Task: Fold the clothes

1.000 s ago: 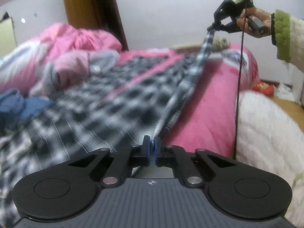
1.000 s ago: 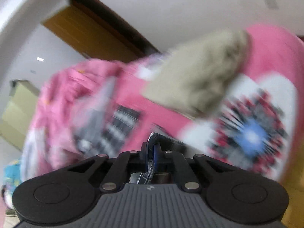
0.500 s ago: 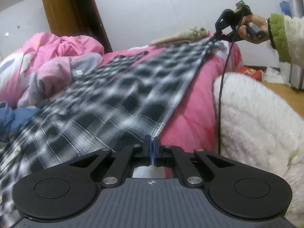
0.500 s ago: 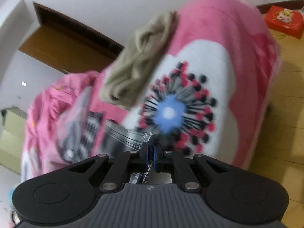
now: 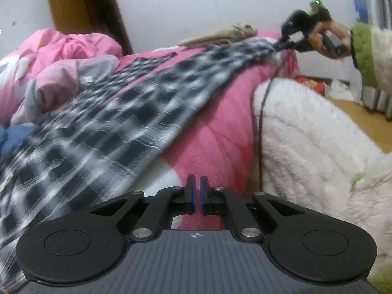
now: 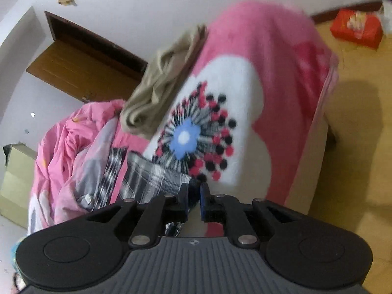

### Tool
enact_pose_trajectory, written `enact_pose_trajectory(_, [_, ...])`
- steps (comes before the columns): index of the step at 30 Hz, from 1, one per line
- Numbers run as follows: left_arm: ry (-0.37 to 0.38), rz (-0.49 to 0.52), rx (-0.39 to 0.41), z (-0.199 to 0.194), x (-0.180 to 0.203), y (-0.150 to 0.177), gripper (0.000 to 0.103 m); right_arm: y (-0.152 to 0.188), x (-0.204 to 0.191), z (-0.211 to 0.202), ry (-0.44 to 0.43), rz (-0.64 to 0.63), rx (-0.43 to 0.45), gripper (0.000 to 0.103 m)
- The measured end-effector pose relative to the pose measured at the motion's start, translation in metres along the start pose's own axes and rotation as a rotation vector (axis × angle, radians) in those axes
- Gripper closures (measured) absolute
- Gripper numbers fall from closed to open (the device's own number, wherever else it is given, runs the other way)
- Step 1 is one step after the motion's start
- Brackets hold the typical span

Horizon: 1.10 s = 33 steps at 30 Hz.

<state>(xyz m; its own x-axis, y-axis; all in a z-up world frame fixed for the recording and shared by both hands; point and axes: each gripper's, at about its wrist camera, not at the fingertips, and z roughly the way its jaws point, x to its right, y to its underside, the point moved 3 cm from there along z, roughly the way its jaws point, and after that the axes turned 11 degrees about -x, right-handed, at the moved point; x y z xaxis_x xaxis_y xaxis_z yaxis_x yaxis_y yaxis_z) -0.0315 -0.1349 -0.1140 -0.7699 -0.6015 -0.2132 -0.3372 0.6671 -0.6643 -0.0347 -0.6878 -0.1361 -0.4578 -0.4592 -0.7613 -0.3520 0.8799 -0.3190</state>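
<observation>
Black-and-white checked garment [image 5: 137, 112] spread diagonally across the bed, over a pink blanket [image 5: 220, 112] bearing a large white patch with a blue-centred flower motif [image 6: 188, 137]. One end of the garment lies by the near edge of the bed, just left of the left gripper [image 5: 196, 191]; the far end is gathered at the right gripper [image 5: 281, 45], held by a hand [image 5: 325, 36] in a cream fleece sleeve with a green cuff [image 5: 360, 49].

Left gripper: jaws pressed together, with no cloth visible between them; the checked edge passes just beside them. Right gripper [image 6: 194, 196]: jaws opening, a narrow gap showing, with the bunched corner of the garment still lying between them.

Surroundings: a beige garment [image 6: 159, 90] crumpled at the far edge of the bed; a heap of pink bedding [image 5: 61, 56] and a blue cloth [image 5: 14, 139] toward the left side; a white fleecy mass [image 5: 313, 142] along the bed's right edge, with the right gripper's black cable [image 5: 259, 127] hanging down in front of it. A red box [image 6: 355, 28] rests on the wooden floor [image 6: 355, 147] beyond the bed corner; its printing is too blurred to read. A brown wooden door [image 6: 80, 66] and white walls close the room. No legible writing appears.
</observation>
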Motion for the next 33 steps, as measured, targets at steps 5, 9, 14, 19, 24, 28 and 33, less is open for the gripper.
enact_pose_trajectory(5, [-0.033,-0.220,0.076,-0.040,-0.035,0.002,0.090,0.000,-0.041,-0.033,0.029,-0.158,0.089,0.092])
enact_pose_trajectory(9, [-0.136,-0.380,0.084,-0.050,-0.074,0.011,0.083,0.030,-0.101,-0.039,-0.001,-0.360,0.049,0.092])
enact_pose_trajectory(14, [-0.202,-0.558,-0.067,-0.033,-0.106,0.041,0.082,0.105,-0.169,-0.013,-0.054,-0.661,-0.142,0.082])
enact_pose_trajectory(19, [-0.179,-0.614,-0.037,-0.042,-0.108,0.055,0.082,0.182,-0.193,0.023,-0.002,-0.889,-0.356,0.066])
enact_pose_trajectory(24, [-0.143,-0.638,0.027,-0.064,-0.116,0.054,0.079,0.202,-0.206,0.028,0.134,-1.006,-0.439,0.065])
enact_pose_trajectory(28, [-0.145,-0.652,0.099,-0.073,-0.130,0.049,0.070,0.203,-0.244,0.018,0.086,-1.068,-0.400,0.065])
enact_pose_trajectory(33, [-0.194,-0.720,0.119,-0.056,-0.162,0.053,0.070,0.222,-0.308,0.037,-0.074,-1.119,-0.386,0.065])
